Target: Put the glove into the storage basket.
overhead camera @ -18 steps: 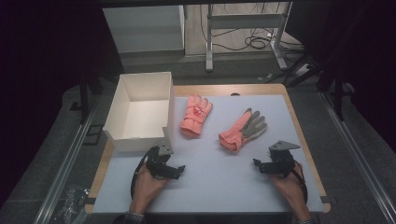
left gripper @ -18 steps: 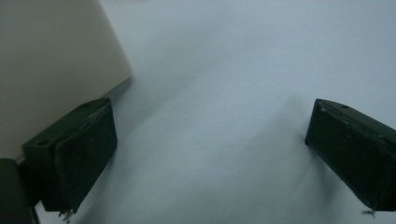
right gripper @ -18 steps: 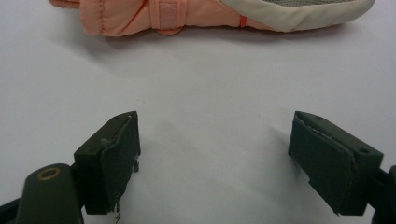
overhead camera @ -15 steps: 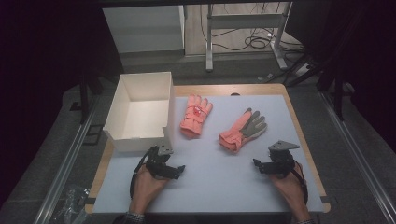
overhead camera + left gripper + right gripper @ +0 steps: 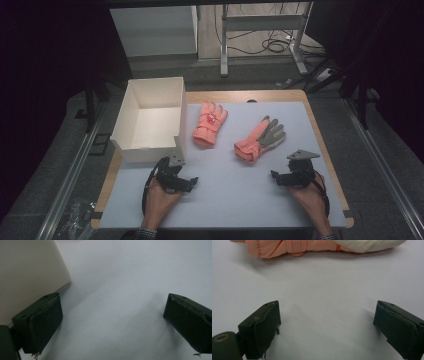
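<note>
Here the pale blue table (image 5: 230,200) carries, largest first, a white box (image 5: 150,117) standing open at about ten o'clock from the table's middle. Just beside its right wall, at twelve o'clock, lies the first pink glove (image 5: 209,123), fingers pointing away from the person. The second pink glove (image 5: 259,139), grey palm up, lies at about two o'clock, tilted, apart from the first.

The left gripper (image 5: 189,183) rests low at seven o'clock, just beside the box's near corner; the left gripper view shows its jaws spread wide over bare table, the box wall at their eleven o'clock.

The right gripper (image 5: 275,176) sits at four o'clock. Its jaws also stand wide apart, empty. The second glove lies at its twelve o'clock, near but not touching, cuff nearest.
</note>
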Available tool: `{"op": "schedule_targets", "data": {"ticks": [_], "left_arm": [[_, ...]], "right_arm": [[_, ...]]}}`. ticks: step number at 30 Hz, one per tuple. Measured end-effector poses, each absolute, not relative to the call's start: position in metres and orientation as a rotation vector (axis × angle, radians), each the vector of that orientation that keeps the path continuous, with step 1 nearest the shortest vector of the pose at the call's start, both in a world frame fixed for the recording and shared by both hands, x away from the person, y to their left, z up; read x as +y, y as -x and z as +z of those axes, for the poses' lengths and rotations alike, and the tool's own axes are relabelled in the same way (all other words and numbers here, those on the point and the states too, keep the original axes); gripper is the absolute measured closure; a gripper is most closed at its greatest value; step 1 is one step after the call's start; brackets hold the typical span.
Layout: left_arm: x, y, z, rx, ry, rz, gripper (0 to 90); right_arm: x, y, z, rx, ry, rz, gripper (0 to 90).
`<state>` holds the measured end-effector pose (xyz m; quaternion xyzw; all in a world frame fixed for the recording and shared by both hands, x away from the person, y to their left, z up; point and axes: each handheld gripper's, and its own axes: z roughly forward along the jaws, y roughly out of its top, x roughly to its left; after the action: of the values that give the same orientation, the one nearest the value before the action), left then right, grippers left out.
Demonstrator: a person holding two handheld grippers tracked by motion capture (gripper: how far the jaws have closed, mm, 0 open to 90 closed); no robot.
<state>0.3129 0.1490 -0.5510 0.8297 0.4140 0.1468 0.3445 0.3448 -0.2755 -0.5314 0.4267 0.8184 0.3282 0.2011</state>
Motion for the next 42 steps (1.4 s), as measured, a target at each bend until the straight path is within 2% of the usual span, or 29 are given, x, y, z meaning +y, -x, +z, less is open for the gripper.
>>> {"op": "schedule_targets", "data": {"ticks": [8,13,19,28,42], "left_arm": [[0.149,-0.313,-0.551,1.072,-2.161,0.384,2.2],[0.149,-0.313,-0.551,1.071,-2.161,0.385,2.2],[0.149,-0.313,-0.551,1.071,-2.161,0.384,2.2],[0.149,-0.313,-0.551,1.071,-2.161,0.384,2.2],[0.149,-0.313,-0.551,1.07,-2.161,0.384,2.2]], "right_arm": [[-0.275,-0.344,-0.53,2.276,-1.206,0.914,8.8],[-0.275,-0.345,-0.526,2.279,-1.241,0.926,13.3],[-0.274,-0.352,-0.509,2.267,-1.219,0.981,24.3],[-0.268,-0.373,-0.492,2.276,-1.215,0.999,30.1],[-0.257,-0.392,-0.494,2.288,-1.218,0.992,32.7]]}}
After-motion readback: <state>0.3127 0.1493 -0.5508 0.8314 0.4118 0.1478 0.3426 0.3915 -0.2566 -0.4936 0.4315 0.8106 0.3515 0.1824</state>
